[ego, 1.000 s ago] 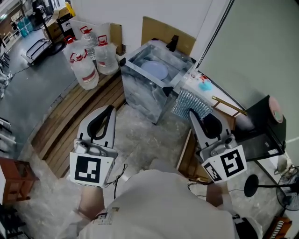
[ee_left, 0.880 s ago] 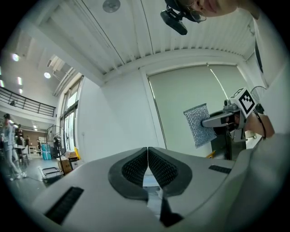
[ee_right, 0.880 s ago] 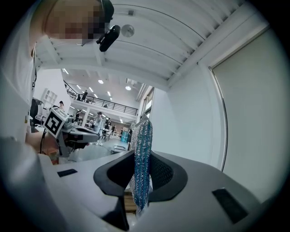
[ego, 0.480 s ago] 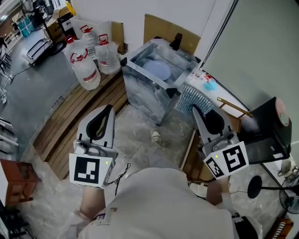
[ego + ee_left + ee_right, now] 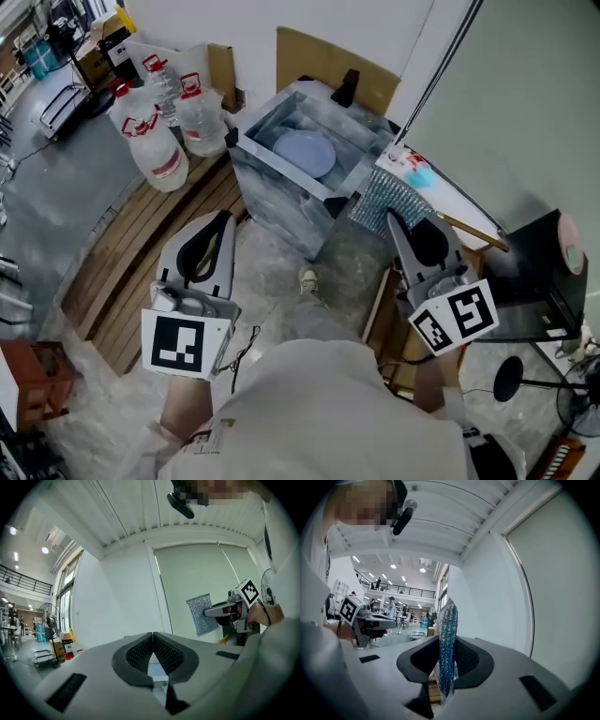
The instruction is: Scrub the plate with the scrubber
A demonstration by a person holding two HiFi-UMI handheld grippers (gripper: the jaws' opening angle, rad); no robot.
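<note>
A pale blue plate (image 5: 305, 152) lies inside the metal tub (image 5: 272, 187) ahead of me. My right gripper (image 5: 393, 221) is shut on a silvery-blue mesh scrubber (image 5: 382, 202), which hangs just right of the tub's near corner. In the right gripper view the scrubber (image 5: 446, 644) stands edge-on between the pads of the right gripper (image 5: 446, 641). My left gripper (image 5: 223, 218) is held short of the tub on its left, shut and empty. Its pads meet in the left gripper view (image 5: 153, 635), where the scrubber (image 5: 200, 615) also shows at the right.
Large water jugs (image 5: 150, 141) stand at the far left by wooden slats (image 5: 141, 244). Cardboard (image 5: 323, 58) leans behind the tub. A white counter (image 5: 450, 202) carries a small blue item (image 5: 419, 175). A black box (image 5: 530, 272) sits at the right. A shoe (image 5: 308, 279) shows below.
The tub and jugs have slid left and a little nearer in the head view, and a shoe has come into sight. Both grippers keep their pose; the scrubber stays held.
</note>
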